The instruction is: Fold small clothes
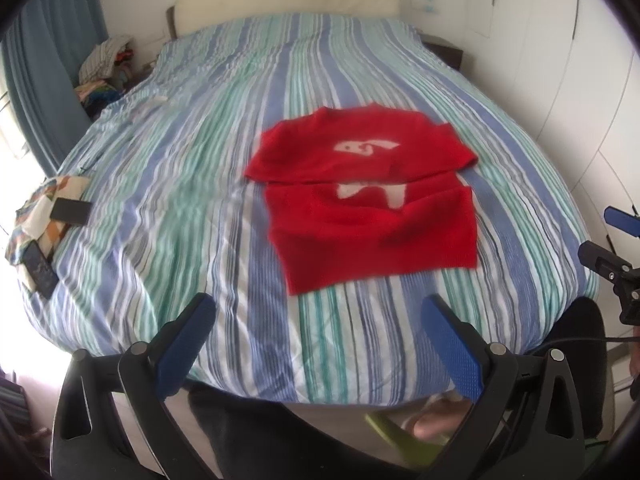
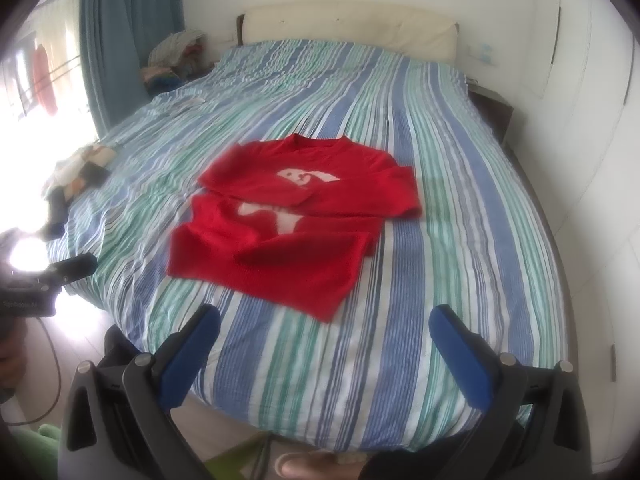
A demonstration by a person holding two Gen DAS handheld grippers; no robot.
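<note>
A small red sweater (image 1: 368,196) with a white animal print lies flat on the striped bed, both sleeves folded across its front. It also shows in the right wrist view (image 2: 288,224). My left gripper (image 1: 318,312) is open and empty, held above the bed's near edge, short of the sweater's hem. My right gripper (image 2: 324,324) is open and empty too, just in front of the hem's near corner. The right gripper also shows at the right edge of the left wrist view (image 1: 616,248).
The blue, green and white striped bedspread (image 1: 200,200) covers the bed. A patterned cloth with dark objects (image 1: 44,220) lies at the left edge. A pile of clothes (image 1: 104,68) sits beside the headboard (image 1: 288,4). A blue curtain (image 2: 128,32) hangs left.
</note>
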